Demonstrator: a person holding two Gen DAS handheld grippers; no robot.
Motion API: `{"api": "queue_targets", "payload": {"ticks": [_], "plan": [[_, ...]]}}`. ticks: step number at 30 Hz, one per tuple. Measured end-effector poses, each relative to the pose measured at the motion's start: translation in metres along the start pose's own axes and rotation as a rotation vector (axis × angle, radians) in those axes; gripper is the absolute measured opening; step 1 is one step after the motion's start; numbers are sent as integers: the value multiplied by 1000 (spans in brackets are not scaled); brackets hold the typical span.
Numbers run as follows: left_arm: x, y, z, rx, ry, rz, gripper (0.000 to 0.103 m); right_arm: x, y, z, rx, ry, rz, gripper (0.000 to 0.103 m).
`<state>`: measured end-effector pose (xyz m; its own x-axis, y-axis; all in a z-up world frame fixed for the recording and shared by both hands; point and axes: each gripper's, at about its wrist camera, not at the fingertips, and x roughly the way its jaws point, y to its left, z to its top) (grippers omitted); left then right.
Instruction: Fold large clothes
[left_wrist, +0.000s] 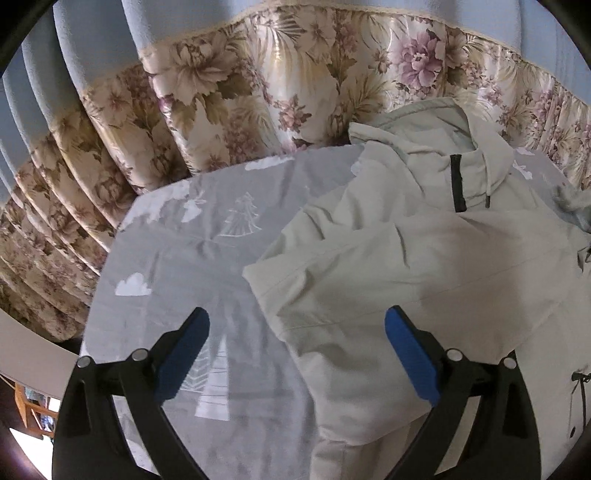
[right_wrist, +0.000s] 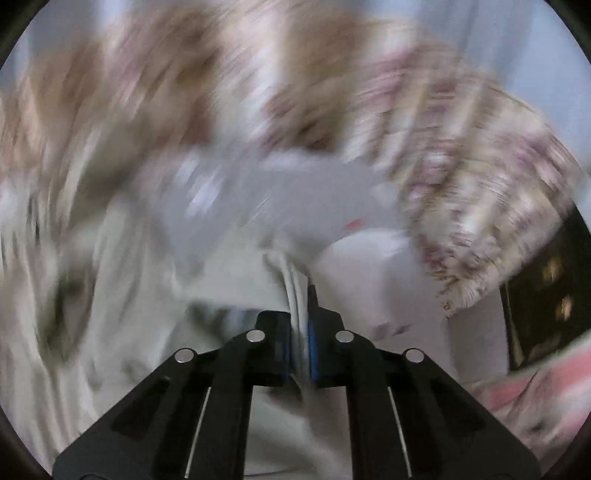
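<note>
A pale grey-green hooded jacket (left_wrist: 424, 258) lies on a grey bed sheet (left_wrist: 177, 240) printed with white trees and clouds. Its hood (left_wrist: 424, 140) is at the far side and one sleeve (left_wrist: 332, 295) is folded across the body. My left gripper (left_wrist: 297, 314) hovers open over the sleeve's end, its blue pads (left_wrist: 184, 354) wide apart with nothing between them. The right wrist view is badly blurred. There my right gripper (right_wrist: 301, 317) is shut on a folded edge of the jacket (right_wrist: 293, 288), and the rest of the cloth (right_wrist: 110, 295) trails off to the left.
A floral curtain (left_wrist: 221, 92) hangs close behind the bed along its far side. The sheet's left edge drops away near a wooden chair (left_wrist: 29, 410). In the right wrist view, dark furniture (right_wrist: 546, 288) and a pink cloth (right_wrist: 535, 398) lie to the right.
</note>
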<state>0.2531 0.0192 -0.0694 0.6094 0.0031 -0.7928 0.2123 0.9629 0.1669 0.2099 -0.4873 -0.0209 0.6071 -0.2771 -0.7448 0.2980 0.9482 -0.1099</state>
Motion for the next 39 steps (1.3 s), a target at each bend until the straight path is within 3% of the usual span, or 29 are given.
{"api": "queue_targets", "payload": {"ticks": [3, 4, 6, 9, 10, 15, 19, 23, 26, 28, 30, 31, 32, 34, 39], "plan": [[-2, 7, -3, -13, -6, -2, 96, -31, -79, -9, 399, -125, 67, 8], [-2, 8, -5, -20, -4, -7, 96, -32, -115, -30, 605, -132, 136, 8], [1, 10, -9, -31, 5, -17, 96, -21, -150, -69, 853, -99, 239, 9], [8, 8, -14, -23, 30, -28, 96, -3, -170, -124, 1103, -31, 379, 9], [9, 8, -16, -19, 33, -27, 96, 0, -171, -135, 1120, -17, 403, 9], [6, 10, -14, -21, 15, -31, 96, -14, -161, -118, 995, -65, 335, 9], [-3, 20, -12, -62, -7, -53, 96, -43, -107, -54, 714, -153, 295, 9], [-7, 27, -12, -89, -11, -54, 96, -70, 24, 12, 289, -170, 388, 9], [-10, 32, -14, -112, -13, -56, 96, -80, 135, 19, 6, -116, 508, 9], [-13, 35, -16, -122, -18, -52, 96, -73, 214, -2, -185, 0, 591, 9], [-13, 37, -18, -128, -17, -43, 96, -50, 273, -35, -309, 180, 666, 22], [-13, 39, -19, -133, -11, -38, 96, -42, 286, -47, -334, 233, 676, 46], [-13, 40, -20, -136, -6, -36, 96, -35, 294, -59, -360, 262, 663, 54], [-13, 41, -23, -133, -1, -39, 96, -37, 292, -69, -381, 258, 651, 56], [-10, 25, -14, -104, -4, -63, 96, -59, 219, -46, -213, 158, 681, 74]]}}
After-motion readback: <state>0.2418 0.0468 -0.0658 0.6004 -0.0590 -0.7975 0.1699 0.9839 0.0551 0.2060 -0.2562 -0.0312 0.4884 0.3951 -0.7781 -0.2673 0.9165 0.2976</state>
